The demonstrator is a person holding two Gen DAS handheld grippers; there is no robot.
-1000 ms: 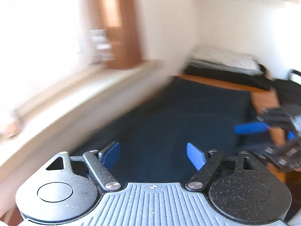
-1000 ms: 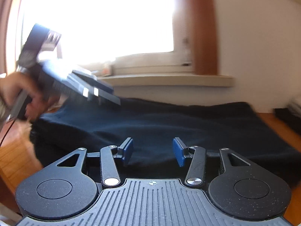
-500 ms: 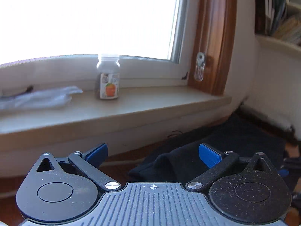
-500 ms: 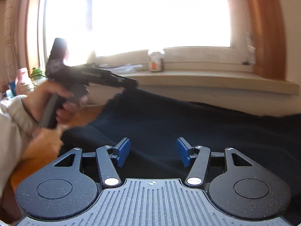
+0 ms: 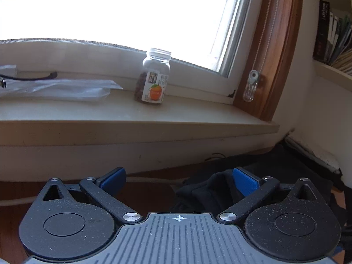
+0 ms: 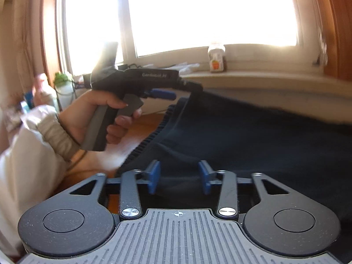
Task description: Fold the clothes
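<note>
While both grippers' fingers gape wide over dark garment [image 6: 253, 136], sill jar [image 5: 155, 79] part-filled, brown bits.

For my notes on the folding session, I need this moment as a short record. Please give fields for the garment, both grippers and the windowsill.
garment: dark garment, spread out below the window, ribbed edge at its left side
left gripper: jaws wide open, bunched cloth beside one pad, held by a hand
right gripper: jaws open, pointing at the garment
windowsill: jar with orange label, upright; plastic bag lying flat
fold: none visible yet
</note>
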